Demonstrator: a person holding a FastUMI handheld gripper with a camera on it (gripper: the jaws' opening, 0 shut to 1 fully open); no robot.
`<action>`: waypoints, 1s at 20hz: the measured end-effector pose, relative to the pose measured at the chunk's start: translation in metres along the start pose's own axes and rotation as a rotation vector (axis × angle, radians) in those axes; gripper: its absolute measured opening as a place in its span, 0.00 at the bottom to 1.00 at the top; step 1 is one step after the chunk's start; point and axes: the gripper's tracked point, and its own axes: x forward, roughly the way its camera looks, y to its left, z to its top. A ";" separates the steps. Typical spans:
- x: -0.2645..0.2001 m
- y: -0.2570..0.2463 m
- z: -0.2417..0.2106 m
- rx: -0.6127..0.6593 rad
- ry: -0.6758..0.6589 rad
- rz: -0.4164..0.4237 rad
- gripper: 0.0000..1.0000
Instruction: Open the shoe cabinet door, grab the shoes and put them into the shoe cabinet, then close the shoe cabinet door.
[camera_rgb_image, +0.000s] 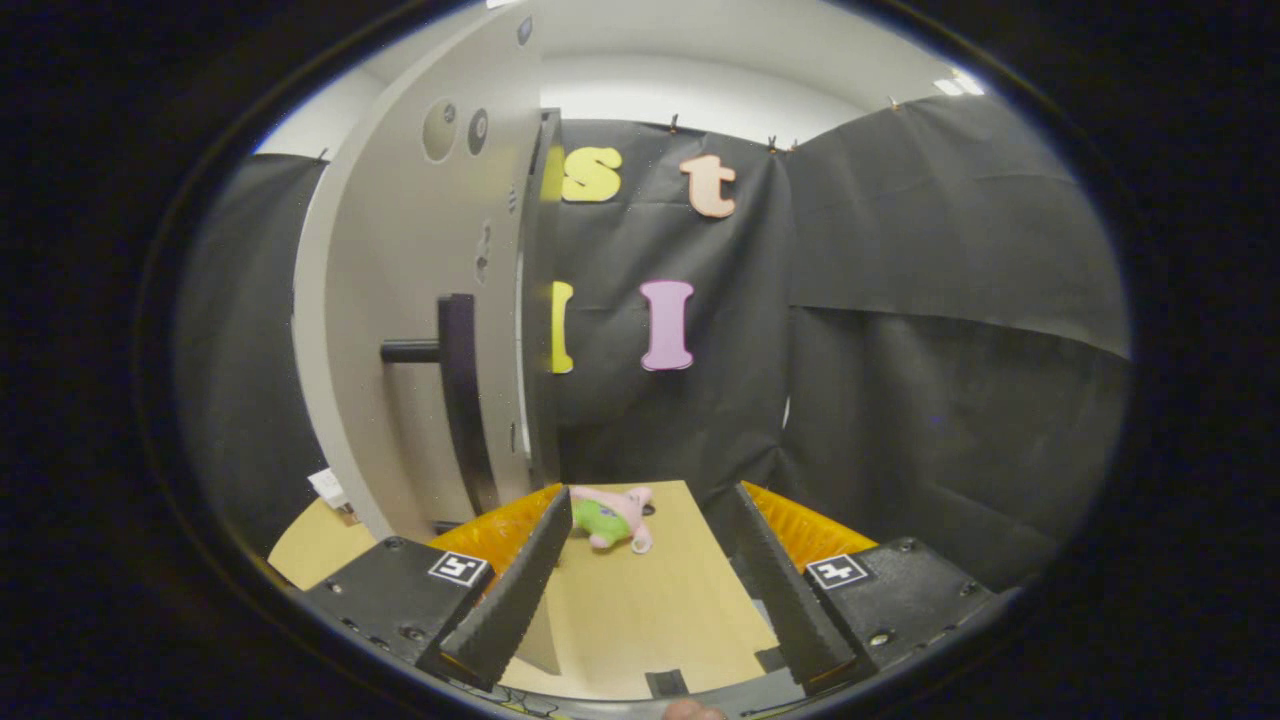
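Holding my gripper (650, 560) low over the wooden table (650, 610), with both fingers spread wide apart and nothing pinched between them. My left finger (510, 600) and right finger (780, 590) show their dark ridged pads facing inward, bare tabletop in the gap. Orange parts sit behind each finger, and a square black-and-white marker (458, 568) is fixed on each black finger mount. Just ahead of the fingers, nearer the left one and not touching it, lies the small shoe (615, 515), pink with a green patch, resting on the table close to its far edge. To the left and beyond my left finger stands the shoe cabinet door (420, 300), a tall pale grey panel seen almost edge-on, swung open toward me. A black bar handle (455, 390) stands out from its face, well above the shoe. Two round holes (440, 130) mark the upper part of the panel. I cannot tell the cabinet's interior from here. Black cloth (900, 300) hangs behind the table, on the far side and to the right. The shoe is still out on the table, not in the cabinet.
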 end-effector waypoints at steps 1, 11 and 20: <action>0.000 0.000 0.001 -0.011 -0.009 -0.007 0.98; -0.019 0.093 0.002 -0.032 -0.003 0.083 0.92; 0.008 0.252 0.012 -0.036 -0.010 0.315 0.94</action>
